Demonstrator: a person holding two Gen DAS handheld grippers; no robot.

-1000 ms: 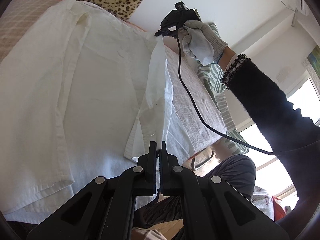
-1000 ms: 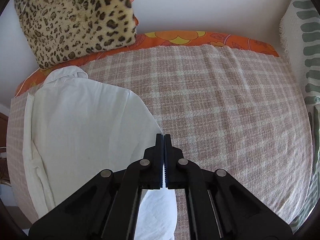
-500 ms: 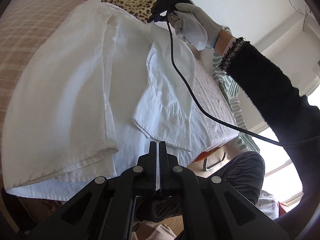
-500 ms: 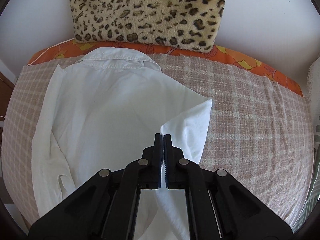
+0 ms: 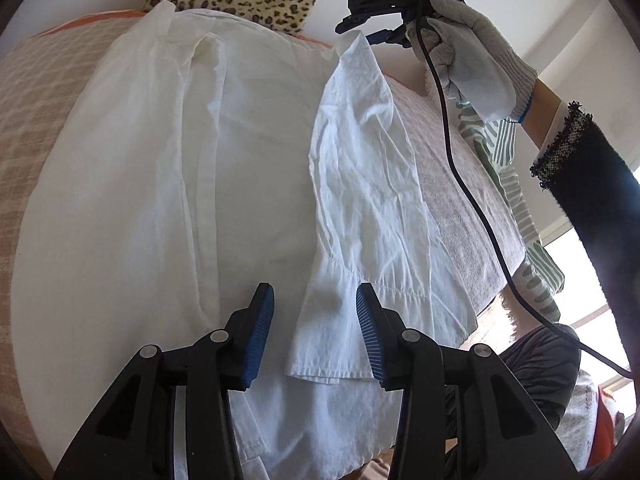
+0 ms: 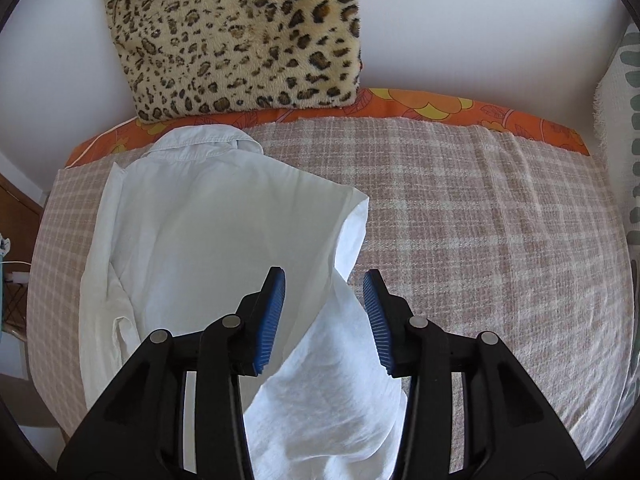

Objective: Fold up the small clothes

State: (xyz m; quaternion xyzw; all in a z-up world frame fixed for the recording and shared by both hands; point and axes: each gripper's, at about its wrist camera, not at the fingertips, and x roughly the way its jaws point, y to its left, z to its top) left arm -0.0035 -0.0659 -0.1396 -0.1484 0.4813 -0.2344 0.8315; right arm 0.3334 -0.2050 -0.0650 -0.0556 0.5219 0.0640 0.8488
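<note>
Both my grippers have just been opening, and the sleeve they pinched a second ago now lies folded over the white shirt (image 6: pixel 192 224). Left gripper (image 5: pixel 314 332) and right gripper (image 6: pixel 324 316) stand open, pads off the cloth. Shirt lies flat on the plaid blanket (image 6: pixel 480 220), long axis running toward the leopard cushion (image 6: pixel 240 36), collar nearest it.

Both grippers — left (image 5: pixel 315 332), right (image 6: pixel 325 316) — just opened (nothing pinched).

Shirt (image 6: pixel 192 240) lies flat on bed (image 6: pixel 480 240) toward its left edge, collar at the far edge just before the cushion (image 6: pixel 240 36) against the wall; one sleeve (image 6: pixel 340 380) folded over the shirt body, running toward the near edge
</note>
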